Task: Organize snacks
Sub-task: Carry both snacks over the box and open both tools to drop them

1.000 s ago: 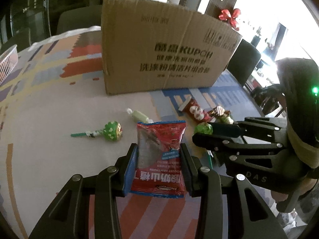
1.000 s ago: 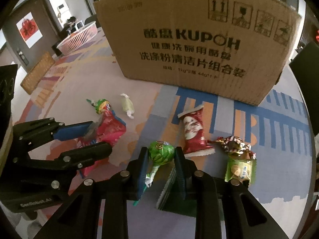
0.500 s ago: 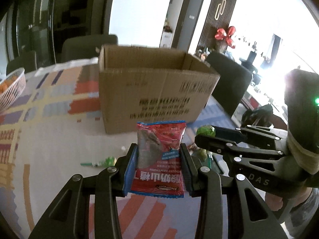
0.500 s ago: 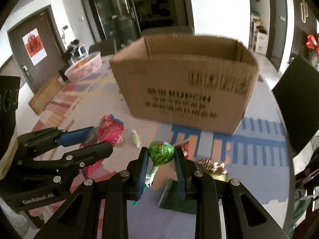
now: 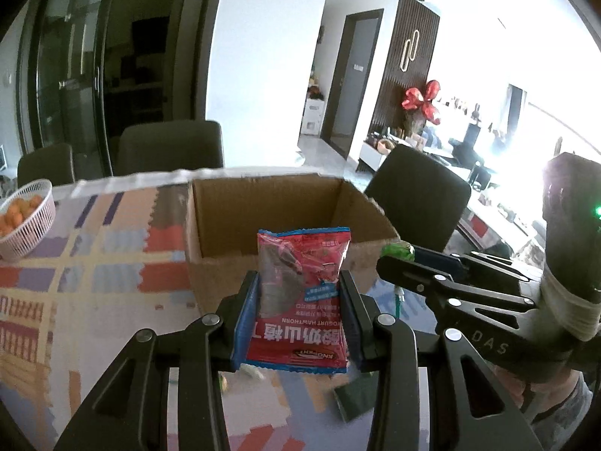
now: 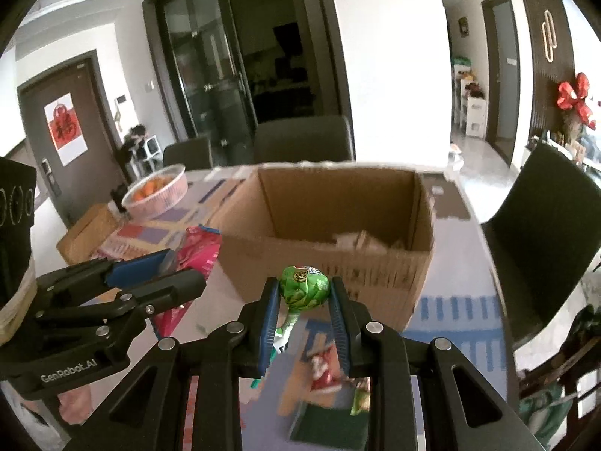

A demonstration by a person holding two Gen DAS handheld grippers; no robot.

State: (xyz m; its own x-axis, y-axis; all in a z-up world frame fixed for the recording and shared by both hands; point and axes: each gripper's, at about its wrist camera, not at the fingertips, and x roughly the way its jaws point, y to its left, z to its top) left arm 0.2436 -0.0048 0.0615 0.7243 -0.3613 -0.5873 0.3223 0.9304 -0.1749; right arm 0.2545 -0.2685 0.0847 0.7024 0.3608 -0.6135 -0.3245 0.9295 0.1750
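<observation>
My left gripper (image 5: 298, 285) is shut on a red snack packet (image 5: 302, 297) and holds it raised in front of the open cardboard box (image 5: 225, 263). My right gripper (image 6: 304, 293) is shut on a green lollipop (image 6: 304, 290), its stick hanging down between the fingers. The box (image 6: 375, 270) stands just beyond both, its open top in sight with some items inside. The right gripper (image 5: 398, 253) shows at the right of the left wrist view. The left gripper (image 6: 180, 267) with the packet shows at the left of the right wrist view.
A pink basket of oranges (image 5: 22, 221) (image 6: 157, 195) stands at the far left of the patterned table. More snacks, a red packet (image 6: 323, 370) and a green one (image 6: 360, 398), lie on the table below my right gripper. Dark chairs (image 6: 541, 240) surround the table.
Both grippers have risen with their snacks. The box now shows from above with its inside in view; the snacks on the table have dropped low in view.
</observation>
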